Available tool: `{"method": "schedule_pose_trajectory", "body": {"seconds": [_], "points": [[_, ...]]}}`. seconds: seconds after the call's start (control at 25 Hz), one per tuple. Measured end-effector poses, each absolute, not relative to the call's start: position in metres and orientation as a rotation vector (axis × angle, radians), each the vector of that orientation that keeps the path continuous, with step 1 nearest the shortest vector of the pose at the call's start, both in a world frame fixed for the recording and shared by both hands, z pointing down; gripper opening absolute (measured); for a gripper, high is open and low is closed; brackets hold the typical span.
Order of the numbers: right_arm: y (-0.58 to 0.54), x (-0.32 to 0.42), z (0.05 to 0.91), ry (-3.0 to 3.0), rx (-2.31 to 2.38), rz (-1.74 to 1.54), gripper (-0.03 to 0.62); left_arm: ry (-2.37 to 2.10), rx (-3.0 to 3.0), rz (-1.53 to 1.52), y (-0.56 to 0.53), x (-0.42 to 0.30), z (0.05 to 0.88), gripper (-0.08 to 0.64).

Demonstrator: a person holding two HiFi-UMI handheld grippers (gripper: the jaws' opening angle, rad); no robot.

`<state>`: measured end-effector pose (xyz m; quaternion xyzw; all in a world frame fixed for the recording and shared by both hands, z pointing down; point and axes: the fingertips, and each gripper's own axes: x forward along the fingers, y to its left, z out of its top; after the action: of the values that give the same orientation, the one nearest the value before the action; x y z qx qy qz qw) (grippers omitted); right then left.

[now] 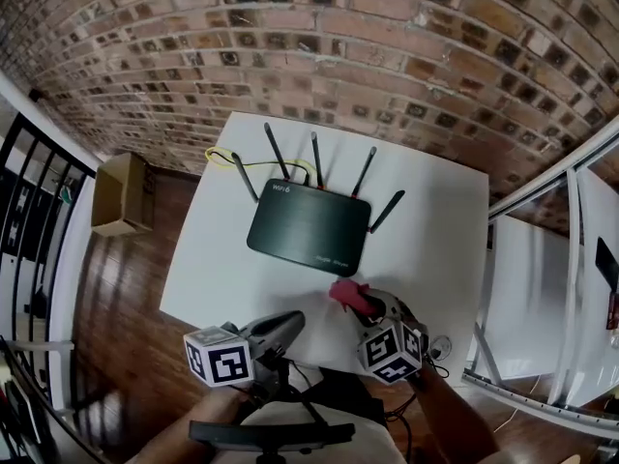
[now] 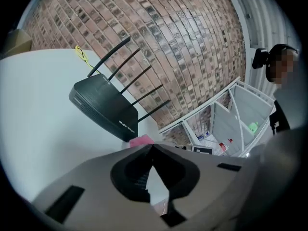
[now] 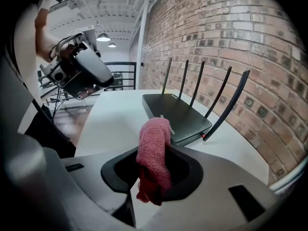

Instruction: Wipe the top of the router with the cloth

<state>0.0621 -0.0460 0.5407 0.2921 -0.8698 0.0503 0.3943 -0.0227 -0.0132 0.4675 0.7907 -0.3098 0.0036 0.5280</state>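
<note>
Cloth point(image 3: 153, 160) clamped lengthwise, apparently toward router point(image 3: 175, 112).

Router point(image 1: 309, 228) top open from front; antennas point(image 1: 317, 160) fence rear edge; brick wall point(image 1: 387, 56) behind.

Router's point(image 1: 309, 227) plain black, cloth point(image 3: 154, 153) is pink, table point(image 1: 426, 220) white, brick wall point(image 1: 387, 56) red-brown with pale mortar, cable point(image 1: 221, 153) yellow, cubes point(image 1: 220, 358) white with black square markers, floor point(image 1: 126, 278) dark brown wood.

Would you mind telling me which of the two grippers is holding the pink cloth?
The right gripper: the pink cloth is clamped between its jaws and hangs out of them. The left gripper has its jaws shut on nothing.
</note>
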Motion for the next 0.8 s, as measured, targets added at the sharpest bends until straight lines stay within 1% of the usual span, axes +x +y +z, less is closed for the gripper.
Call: {"method": "schedule_pose_trajectory", "body": {"seconds": [0.32,0.8], "points": [[-0.047,0.042,0.535,-2.117,0.918,0.21,0.126,-0.667,1.898,0.023,-0.013,-0.062,0.469,0.003],[-0.051,0.056,0.548,-1.796,1.389,0.381,0.127,-0.584,1.994,0.193,-0.018,-0.105,0.487,0.003]]}}
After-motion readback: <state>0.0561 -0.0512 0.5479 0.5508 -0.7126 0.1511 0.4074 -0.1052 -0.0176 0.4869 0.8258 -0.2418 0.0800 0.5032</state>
